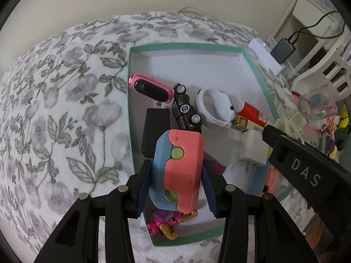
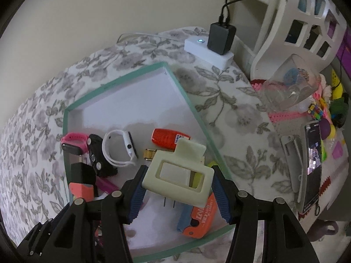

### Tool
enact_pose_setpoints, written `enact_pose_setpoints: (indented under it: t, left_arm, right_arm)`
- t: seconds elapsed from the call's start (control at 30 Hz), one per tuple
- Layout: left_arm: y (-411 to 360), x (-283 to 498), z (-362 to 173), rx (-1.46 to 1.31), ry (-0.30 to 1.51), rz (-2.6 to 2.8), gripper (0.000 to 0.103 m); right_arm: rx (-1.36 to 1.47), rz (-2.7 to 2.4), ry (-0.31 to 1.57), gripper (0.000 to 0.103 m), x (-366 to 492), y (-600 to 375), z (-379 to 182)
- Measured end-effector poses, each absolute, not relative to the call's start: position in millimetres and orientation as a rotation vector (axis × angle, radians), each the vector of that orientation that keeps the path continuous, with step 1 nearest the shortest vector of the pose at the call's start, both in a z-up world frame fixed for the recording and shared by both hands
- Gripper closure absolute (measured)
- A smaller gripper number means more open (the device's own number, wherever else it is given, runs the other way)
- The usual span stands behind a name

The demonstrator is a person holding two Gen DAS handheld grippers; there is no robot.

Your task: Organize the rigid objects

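My left gripper [image 1: 175, 164] is shut on a pink and blue block toy [image 1: 182, 168] with green buttons, held over the near end of a green-rimmed white box [image 1: 186, 46]. My right gripper [image 2: 179, 169] is shut on a cream plastic frame piece [image 2: 175, 188] above the same box [image 2: 122, 81]. In the box lie a pink band watch [image 1: 151, 88], a black toy car [image 1: 186, 111], a white watch [image 2: 120, 149], a red tube [image 2: 166, 139], a black block [image 1: 155, 135], a white plug [image 1: 254, 149] and an orange item [image 2: 200, 219].
The box rests on a floral blanket [image 1: 54, 109]. A white power strip with a black adapter [image 2: 210, 50] lies beyond it. To the right are a phone [image 2: 313, 164], a clear plastic container [image 2: 291, 83], bright toys and a white chair [image 2: 302, 22].
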State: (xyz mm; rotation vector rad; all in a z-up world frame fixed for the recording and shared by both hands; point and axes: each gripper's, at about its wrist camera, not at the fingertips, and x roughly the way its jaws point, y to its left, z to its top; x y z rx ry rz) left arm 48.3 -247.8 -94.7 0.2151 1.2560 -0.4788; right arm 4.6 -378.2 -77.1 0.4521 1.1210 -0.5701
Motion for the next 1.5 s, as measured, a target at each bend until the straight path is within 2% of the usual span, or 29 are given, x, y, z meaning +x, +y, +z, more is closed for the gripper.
enact_pose_setpoints:
  t: [0.87,0.93,0.97,1.0,1.1,1.5]
  left_arm:
    - [-247.2,51.0,-99.5,0.229,1.258,-0.464,0.056]
    - [-247.0,50.3,-97.1,0.228,1.25,-0.468,0.051]
    - [-246.8,50.5,-96.0,0.225,1.249,-0.469,0.044]
    - [-246.2,50.5,-94.7,0.221,1.249,-0.472,0.041]
    - [-244.2,50.9,-91.6,0.205,1.249,-0.475,0.041]
    - [-232.6,54.6,-60.6,0.164,1.186,-0.463,0.041]
  right_arm:
    - [0.504,-0.503,1.209,0.042,11.0,-370.5,-108.6]
    - [0.509,-0.499,1.202,0.042,10.8,-370.3,-106.7]
    - [0.51,-0.498,1.199,0.041,10.7,-370.3,-105.7]
    - [0.514,-0.498,1.192,0.04,10.3,-370.2,-104.3]
    - [0.532,-0.495,1.176,0.035,9.2,-371.5,-100.5]
    - [0.501,-0.492,1.07,0.035,7.1,-367.7,-59.2]
